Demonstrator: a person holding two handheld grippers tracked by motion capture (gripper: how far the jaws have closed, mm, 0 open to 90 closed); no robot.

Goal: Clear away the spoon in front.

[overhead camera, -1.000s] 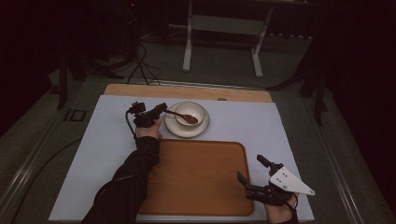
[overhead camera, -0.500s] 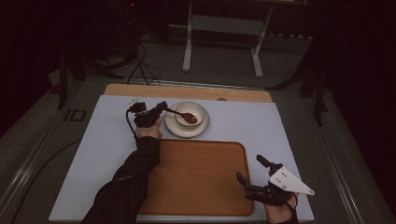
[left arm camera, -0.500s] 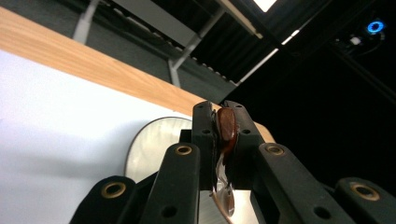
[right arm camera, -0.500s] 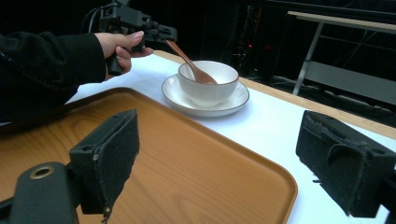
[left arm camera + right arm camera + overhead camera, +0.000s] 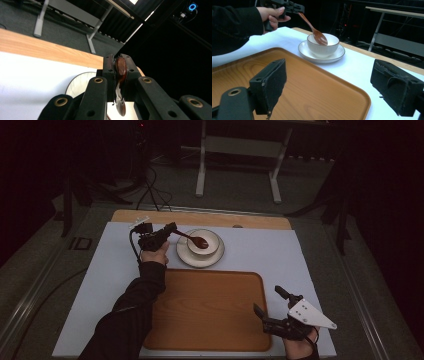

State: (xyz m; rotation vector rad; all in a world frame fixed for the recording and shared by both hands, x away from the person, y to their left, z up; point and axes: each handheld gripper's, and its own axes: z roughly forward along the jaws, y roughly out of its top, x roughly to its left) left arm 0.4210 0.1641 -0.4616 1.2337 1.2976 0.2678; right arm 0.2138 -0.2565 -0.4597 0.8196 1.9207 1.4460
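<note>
the white table cover [image 5: 300, 255] is spanning the middle of the high view, with a strip of bare wood table edge [image 5: 200, 218] showing along its upper side. the wooden tray [image 5: 210, 310] is lying in the lower centre of that view, nothing resting on it, its rounded right corner reaching toward the lower right in the right gripper view [image 5: 352, 100].

just above the tray, centre of the high view, a white saucer [image 5: 200, 257] is sitting on the cover and carrying a white bowl [image 5: 204, 243]; the bowl is standing upright in the saucer.

the left gripper [image 5: 167, 231], at upper left of centre in the high view, is clamping the handle of a brown wooden spoon [image 5: 192, 240]; the jaws are pressing narrow on the handle in the left gripper view [image 5: 121, 70]. the spoon is slanting down, its head hanging at the bowl's near rim [image 5: 319, 37]; whether it is touching the rim, cannot tell.

the right gripper [image 5: 272, 301] is sitting at lower right over the tray's right edge, jaws standing wide apart, holding nothing, pads [image 5: 272, 82] well separated.
</note>
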